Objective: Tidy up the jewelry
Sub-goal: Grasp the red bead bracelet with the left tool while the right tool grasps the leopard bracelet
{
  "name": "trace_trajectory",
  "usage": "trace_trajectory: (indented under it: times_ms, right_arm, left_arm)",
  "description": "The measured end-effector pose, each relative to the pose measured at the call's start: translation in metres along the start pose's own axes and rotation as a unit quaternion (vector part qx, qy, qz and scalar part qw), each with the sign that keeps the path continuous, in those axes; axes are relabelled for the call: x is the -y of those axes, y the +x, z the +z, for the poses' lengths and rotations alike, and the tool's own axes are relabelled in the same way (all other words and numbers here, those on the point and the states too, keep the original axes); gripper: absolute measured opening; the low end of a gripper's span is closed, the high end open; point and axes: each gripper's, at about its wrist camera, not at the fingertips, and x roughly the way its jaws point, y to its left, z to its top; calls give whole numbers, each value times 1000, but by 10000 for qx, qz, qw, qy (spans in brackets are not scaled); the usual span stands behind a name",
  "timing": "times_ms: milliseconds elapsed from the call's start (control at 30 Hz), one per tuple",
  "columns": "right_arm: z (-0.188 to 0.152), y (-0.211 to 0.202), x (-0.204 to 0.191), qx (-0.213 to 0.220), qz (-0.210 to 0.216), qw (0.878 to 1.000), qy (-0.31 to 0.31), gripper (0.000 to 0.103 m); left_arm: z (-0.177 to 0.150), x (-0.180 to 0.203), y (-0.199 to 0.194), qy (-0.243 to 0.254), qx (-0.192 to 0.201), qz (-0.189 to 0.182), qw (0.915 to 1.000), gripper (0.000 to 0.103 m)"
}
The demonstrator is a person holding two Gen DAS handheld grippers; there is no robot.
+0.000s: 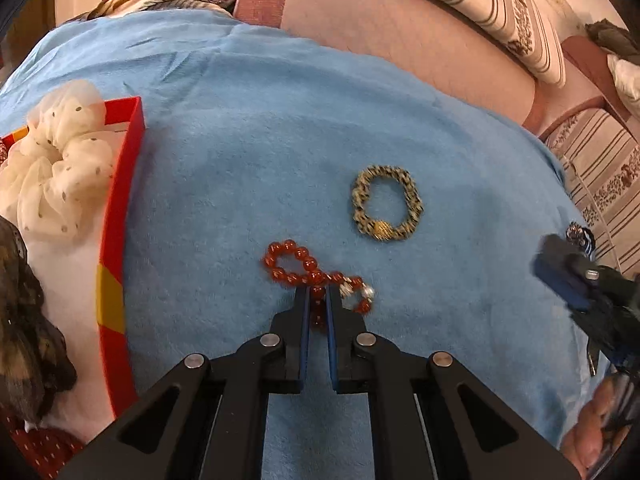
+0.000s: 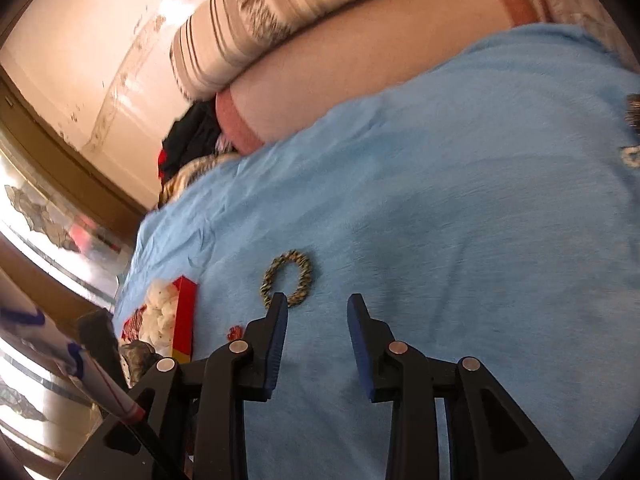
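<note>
A red bead bracelet (image 1: 304, 270) with a pearl end lies twisted on the blue cloth (image 1: 248, 152). My left gripper (image 1: 318, 294) is shut on the red bead bracelet, its beads pinched between the blue pads. A gold and black woven bracelet (image 1: 387, 208) lies on the cloth to the right and farther away; it also shows in the right wrist view (image 2: 287, 278). My right gripper (image 2: 318, 304) is open and empty above the cloth, and appears at the right edge of the left wrist view (image 1: 568, 276). A red box (image 1: 120, 220) stands at the left.
The red box holds a white dotted scrunchie (image 1: 56, 176) and a dark patterned scrunchie (image 1: 24, 320). A small dark ornament (image 1: 580, 236) lies at the cloth's right edge. Striped cushions (image 1: 512, 12) and a pink bolster (image 1: 400, 40) lie behind the cloth.
</note>
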Motion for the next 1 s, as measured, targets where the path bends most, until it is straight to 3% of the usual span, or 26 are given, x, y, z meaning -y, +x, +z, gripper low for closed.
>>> trace_trajectory:
  times_ms: [167, 433, 467, 533, 1000]
  right_arm:
    - [7, 46, -24, -315, -169, 9987, -353, 34]
    - [9, 108, -38, -679, -945, 9871, -1099, 32]
    - [7, 107, -39, -585, -1008, 9855, -1229, 19]
    - [5, 105, -40, -528, -1133, 9825, -1379, 9]
    - [20, 12, -38, 431, -924, 9895, -1021, 8]
  left_arm:
    - [2, -5, 2, -19, 23, -92, 10000, 7]
    - [-1, -1, 6, 216, 108, 70, 9997, 8]
    - [-1, -1, 6, 218, 123, 75, 9997, 8]
    - [1, -1, 5, 186, 178, 80, 9996, 7]
    - [1, 21, -31, 688, 1008, -206, 9923, 7]
